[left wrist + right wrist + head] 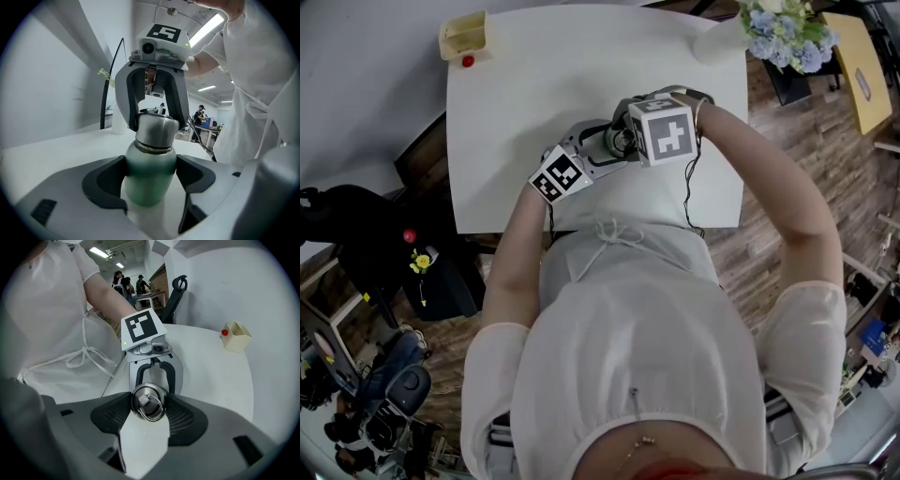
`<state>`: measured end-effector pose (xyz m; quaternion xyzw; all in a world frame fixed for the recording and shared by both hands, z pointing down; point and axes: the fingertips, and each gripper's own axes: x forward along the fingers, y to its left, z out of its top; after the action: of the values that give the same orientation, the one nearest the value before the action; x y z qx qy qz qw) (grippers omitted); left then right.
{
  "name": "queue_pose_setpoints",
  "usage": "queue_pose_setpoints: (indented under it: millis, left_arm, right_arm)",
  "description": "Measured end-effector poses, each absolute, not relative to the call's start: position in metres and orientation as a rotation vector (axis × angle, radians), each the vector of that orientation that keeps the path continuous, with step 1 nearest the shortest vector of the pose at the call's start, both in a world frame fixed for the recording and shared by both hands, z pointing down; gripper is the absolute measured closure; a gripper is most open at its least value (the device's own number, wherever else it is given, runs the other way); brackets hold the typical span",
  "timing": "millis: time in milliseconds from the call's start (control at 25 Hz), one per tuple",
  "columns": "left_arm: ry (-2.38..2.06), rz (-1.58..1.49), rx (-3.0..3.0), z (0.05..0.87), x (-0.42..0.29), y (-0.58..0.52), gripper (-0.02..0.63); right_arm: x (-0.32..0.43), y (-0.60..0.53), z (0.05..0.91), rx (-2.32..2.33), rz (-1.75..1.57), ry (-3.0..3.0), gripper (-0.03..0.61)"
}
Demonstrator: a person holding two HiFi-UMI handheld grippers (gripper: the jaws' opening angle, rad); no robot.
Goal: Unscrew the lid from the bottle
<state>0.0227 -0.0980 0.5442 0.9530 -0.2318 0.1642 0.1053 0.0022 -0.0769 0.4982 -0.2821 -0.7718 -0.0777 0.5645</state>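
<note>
Your head camera looks steeply down from above your own shoulders. Your torso fills the lower half of the frame and the white counter (516, 103) the upper half, with the left claw (605, 148) and right claw (626, 139) meeting just above centre. The camera on your left claw sits low and looks almost level across the counter, very near the bottle (149, 173) at frame centre, facing the right claw at upper centre. The camera on your right claw looks steeply down onto the lid (149, 401) from close by, with the left claw just above it in frame. Both claw views share the bottle; the head and right claw views share the yellow box (236, 337).
</note>
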Motion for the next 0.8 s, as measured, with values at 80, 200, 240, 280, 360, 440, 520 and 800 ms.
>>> queue_pose_setpoints:
  millis: [80, 200, 240, 280, 360, 440, 520, 800]
  left_arm:
    - [-0.686, 0.484, 2.808, 0.545, 0.022, -0.098, 0.255]
    - [-0.688, 0.484, 2.805, 0.544, 0.022, -0.097, 0.255]
    - [-0.689, 0.484, 2.805, 0.543, 0.022, -0.097, 0.255]
    - [-0.689, 0.483, 2.804, 0.543, 0.022, -0.097, 0.255]
    - [-0.692, 0.481, 2.802, 0.543, 0.022, -0.098, 0.255]
    - [-0.694, 0.479, 2.8, 0.543, 0.021, -0.098, 0.256]
    - [-0.693, 0.479, 2.798, 0.543, 0.021, -0.098, 0.255]
    - [-0.696, 0.499, 2.793, 0.542, 0.021, -0.098, 0.255]
  right_arm:
    - [0.002, -0.076, 0.498, -0.657, -0.185, -1.821, 0.334]
    - [0.002, -0.076, 0.496, -0.643, -0.194, -1.832, 0.334]
    - [0.002, -0.076, 0.495, -0.637, -0.195, -1.836, 0.334]
    - [0.002, -0.076, 0.493, -0.632, -0.192, -1.841, 0.334]
    - [0.002, -0.078, 0.49, -0.619, -0.179, -1.856, 0.334]
    - [0.003, -0.079, 0.486, -0.604, -0.164, -1.87, 0.334]
    - [0.005, -0.08, 0.483, -0.587, -0.156, -1.881, 0.334]
    - [0.018, -0.094, 0.469, -0.475, -0.125, -1.947, 0.334]
